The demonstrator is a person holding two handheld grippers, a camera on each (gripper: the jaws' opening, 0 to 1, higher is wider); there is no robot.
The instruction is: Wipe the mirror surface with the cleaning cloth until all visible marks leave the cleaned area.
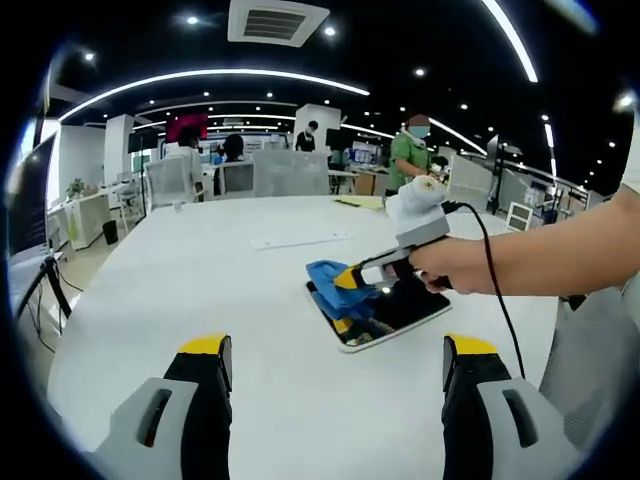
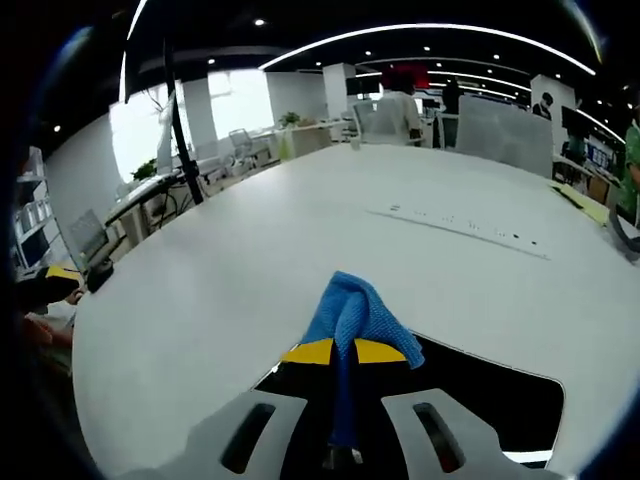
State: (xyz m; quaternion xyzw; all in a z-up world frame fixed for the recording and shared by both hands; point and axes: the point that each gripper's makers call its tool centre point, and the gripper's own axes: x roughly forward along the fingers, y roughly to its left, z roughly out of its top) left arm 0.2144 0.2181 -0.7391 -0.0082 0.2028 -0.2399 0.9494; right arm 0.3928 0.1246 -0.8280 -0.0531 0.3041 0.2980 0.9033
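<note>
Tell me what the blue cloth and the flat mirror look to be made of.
Blue cleaning cloth: probably microfibre, matte, with a fine knit texture and soft folds. Flat rectangular mirror: likely glass, glossy, dark reflective face with a pale edge. Right gripper pinches the cloth.

The left gripper (image 1: 335, 365) hangs above the table with its two yellow-tipped jaws spread wide apart and nothing between them. In the left gripper view, a bare forearm (image 1: 570, 250) reaches in from the right, its hand (image 1: 452, 266) wrapped around the handle of the right gripper (image 1: 352, 292), which points down and to the left. The right gripper's jaws are pressed together, pinching a blue cloth (image 2: 352, 312) between their yellow tips.
</note>
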